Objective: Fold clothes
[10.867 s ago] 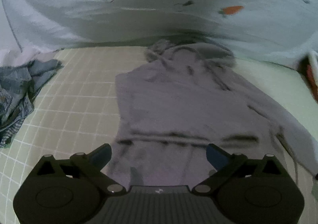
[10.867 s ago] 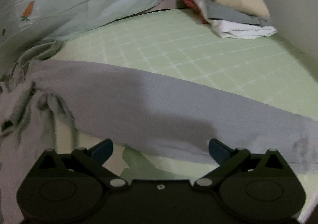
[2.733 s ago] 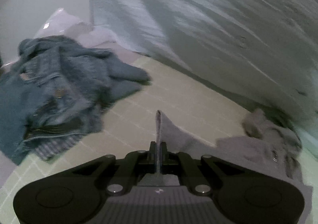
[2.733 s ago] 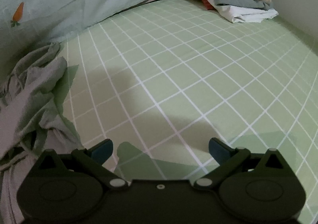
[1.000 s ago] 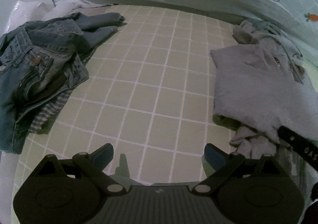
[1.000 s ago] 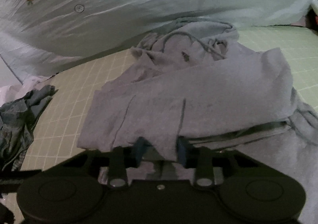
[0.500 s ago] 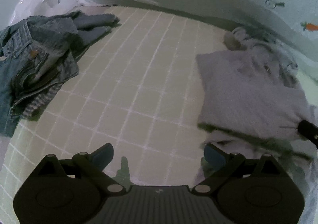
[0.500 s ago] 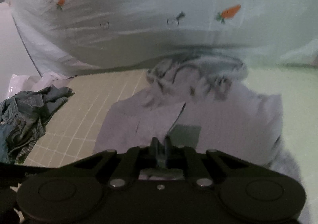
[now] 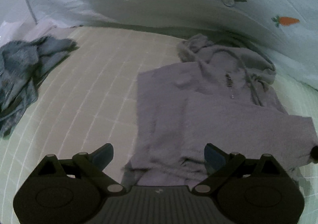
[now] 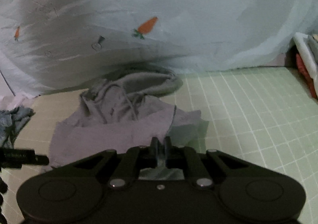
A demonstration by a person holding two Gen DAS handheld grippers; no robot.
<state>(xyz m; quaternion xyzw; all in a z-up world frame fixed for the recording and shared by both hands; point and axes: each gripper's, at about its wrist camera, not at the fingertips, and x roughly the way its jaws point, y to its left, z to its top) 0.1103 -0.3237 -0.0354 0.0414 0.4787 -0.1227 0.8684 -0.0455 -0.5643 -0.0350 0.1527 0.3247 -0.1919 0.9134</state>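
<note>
One grey hoodie [image 9: 218, 108] lies partly folded, hood crumpled.

Both wrist views look steeply down, sharing the grey hoodie [image 9: 208, 108].

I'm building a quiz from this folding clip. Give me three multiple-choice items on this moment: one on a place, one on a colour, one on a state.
1. Where does the pile of jeans lie relative to the hoodie, in the left wrist view?
A. left of it
B. on top of it
C. right of it

2. What colour is the hoodie?
A. red
B. grey
C. yellow

3. How are the right gripper fingers?
A. wide open, empty
B. closed on hoodie fabric
C. closed on the jeans

Answers:
1 A, bare checked sheet separates them.
2 B, grey throughout.
3 B, a grey fold is pinched between them.
</note>
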